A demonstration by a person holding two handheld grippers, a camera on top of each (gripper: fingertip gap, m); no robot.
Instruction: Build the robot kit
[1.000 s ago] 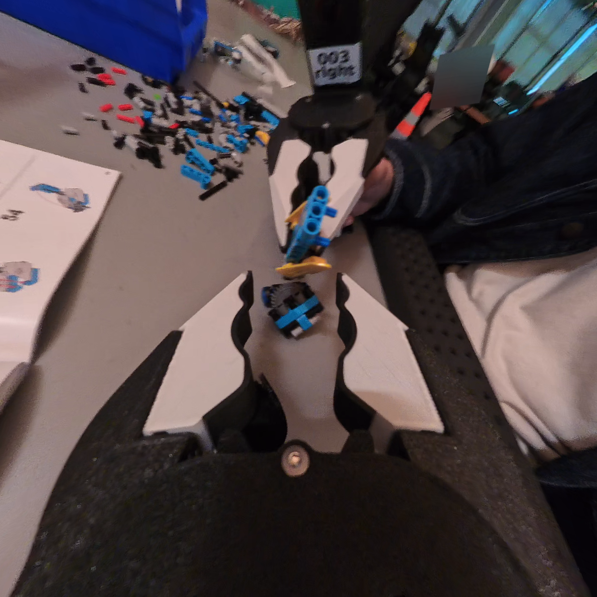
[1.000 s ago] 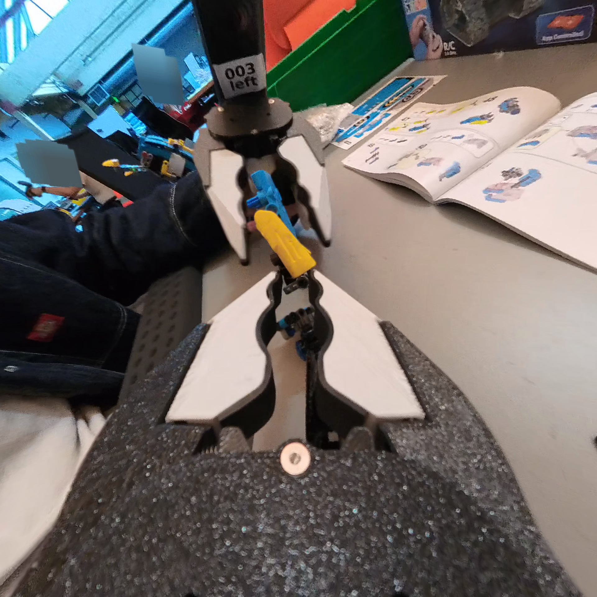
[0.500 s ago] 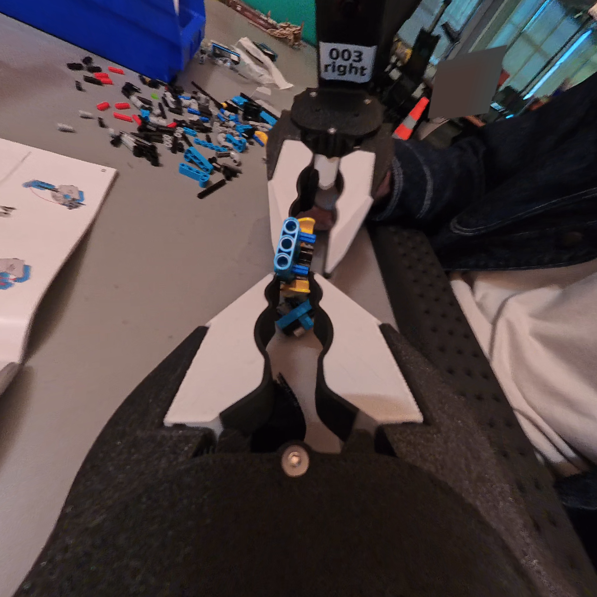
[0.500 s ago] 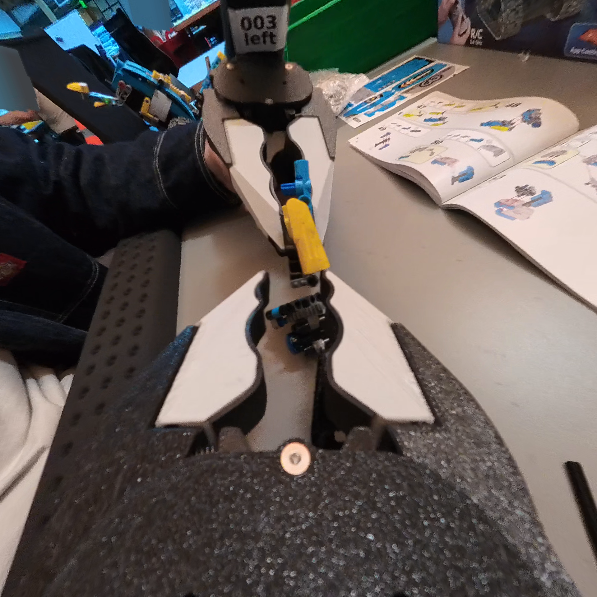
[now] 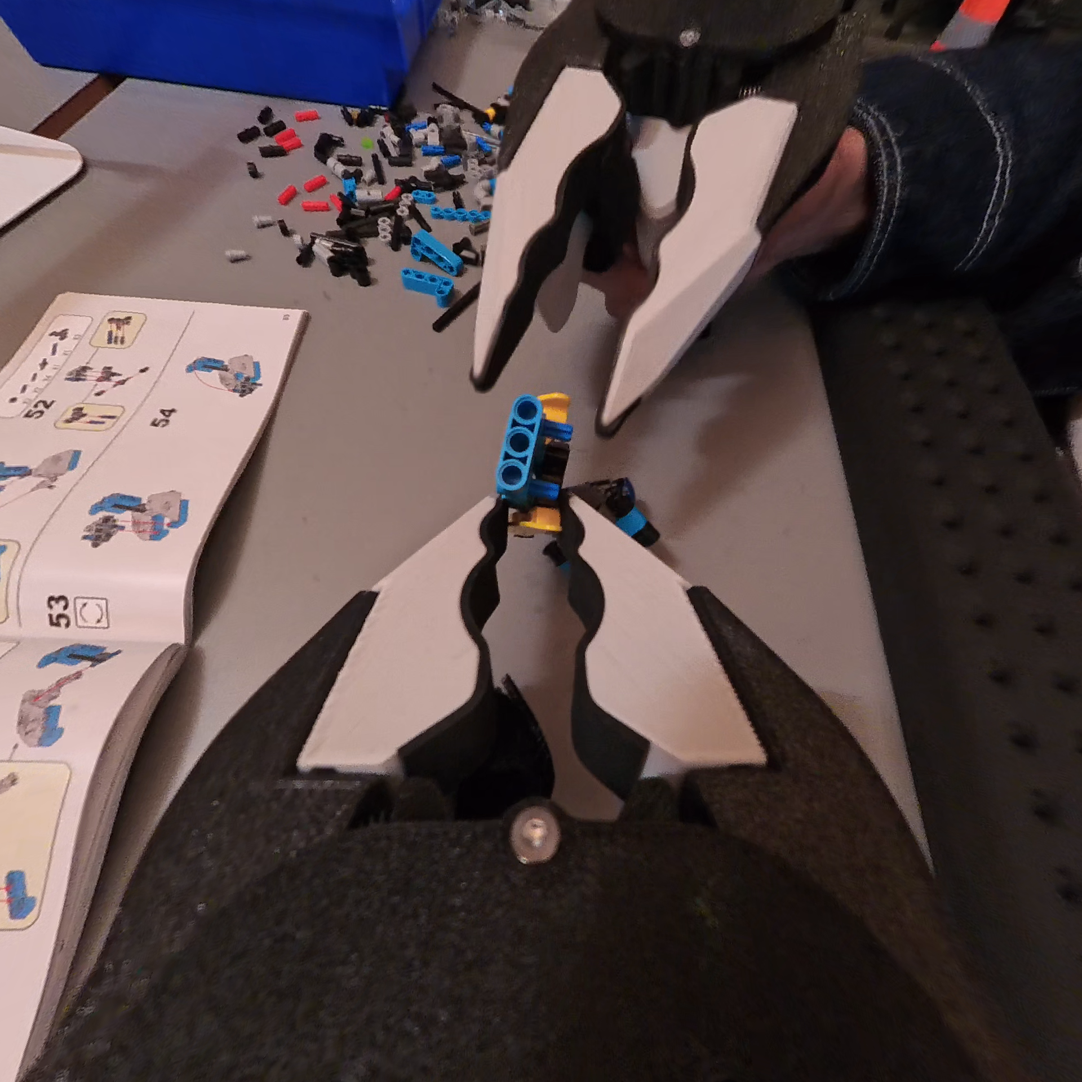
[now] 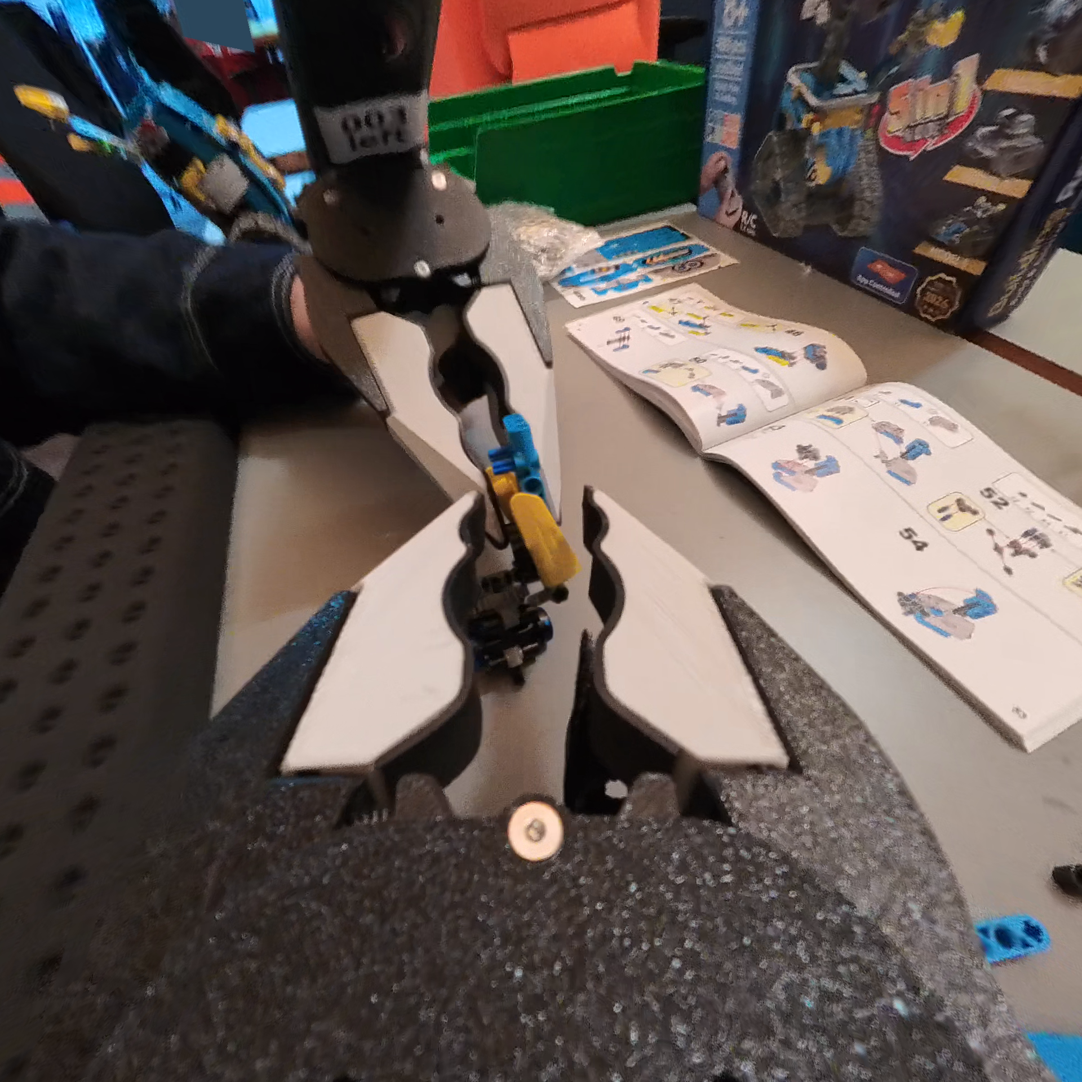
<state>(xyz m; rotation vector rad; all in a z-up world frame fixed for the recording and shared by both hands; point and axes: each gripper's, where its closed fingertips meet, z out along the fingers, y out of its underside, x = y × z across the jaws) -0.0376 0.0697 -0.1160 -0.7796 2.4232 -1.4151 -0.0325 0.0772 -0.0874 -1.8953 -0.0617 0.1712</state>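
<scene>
Behind scattered bricks (image 5: 380,193), blue bin (image 5: 234,41); contents hidden

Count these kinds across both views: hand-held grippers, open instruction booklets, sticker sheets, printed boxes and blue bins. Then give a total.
Hand-held grippers: 2 (left hand-held gripper shut on the blue-and-yellow assembly; right hand-held gripper open)
Open instruction booklet: 1
Sticker sheet: 1
Printed box: 1
Blue bin: 1
Total: 6

My right gripper (image 6: 530,515) is spread wide around the little blue-and-yellow brick build (image 6: 521,544), which the left gripper (image 6: 521,497) pinches. Open instruction booklet (image 6: 849,468) lies on the worktop (image 6: 732,585).
</scene>
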